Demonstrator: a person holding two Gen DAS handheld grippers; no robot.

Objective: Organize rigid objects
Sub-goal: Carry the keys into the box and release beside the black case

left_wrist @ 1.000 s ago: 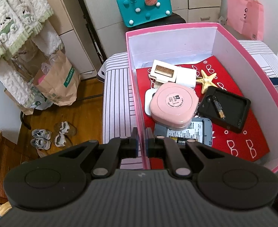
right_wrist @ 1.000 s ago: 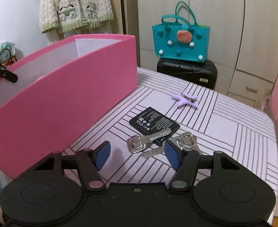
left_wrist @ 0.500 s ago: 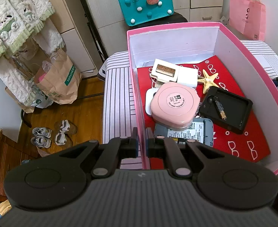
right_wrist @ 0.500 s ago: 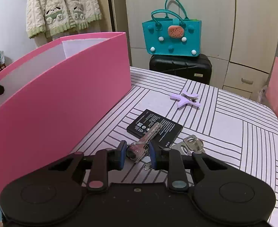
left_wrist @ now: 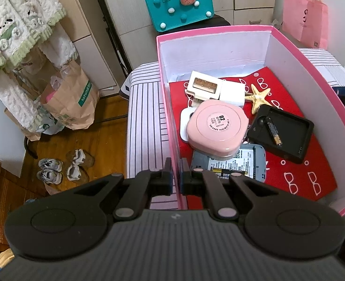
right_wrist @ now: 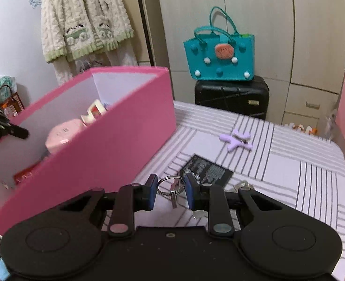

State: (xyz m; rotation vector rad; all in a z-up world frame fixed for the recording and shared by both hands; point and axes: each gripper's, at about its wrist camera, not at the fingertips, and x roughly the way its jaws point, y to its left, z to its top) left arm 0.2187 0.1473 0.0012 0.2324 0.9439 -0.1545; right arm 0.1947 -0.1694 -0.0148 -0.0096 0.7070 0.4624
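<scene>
My left gripper (left_wrist: 176, 175) is shut on the near left wall of the pink box (left_wrist: 170, 126). The box holds a round pink case (left_wrist: 217, 126), a gold starfish (left_wrist: 258, 99), a black tray with a battery (left_wrist: 287, 135), white pieces and a grey device. My right gripper (right_wrist: 170, 188) is shut on a ring of keys (right_wrist: 170, 186), lifted off the striped bed cover (right_wrist: 289, 164); the keys hang between the blue pads. Beyond them on the cover lie a flat black battery (right_wrist: 207, 172) and a lilac clip (right_wrist: 237, 139). The pink box (right_wrist: 106, 140) stands to the left.
A teal bag (right_wrist: 219, 53) sits on a black suitcase (right_wrist: 231, 97) at the bed's far end, before wardrobe doors. A pink paper bag (left_wrist: 305, 20) hangs at the right. Left of the bed are paper bags (left_wrist: 71, 100), shoes on a wooden floor, and a hanging knit cardigan (right_wrist: 85, 21).
My right gripper closed on the key ring and lifted it off the bed cover, tipping its view so the box's inside shows. The left gripper kept still on the box wall.
</scene>
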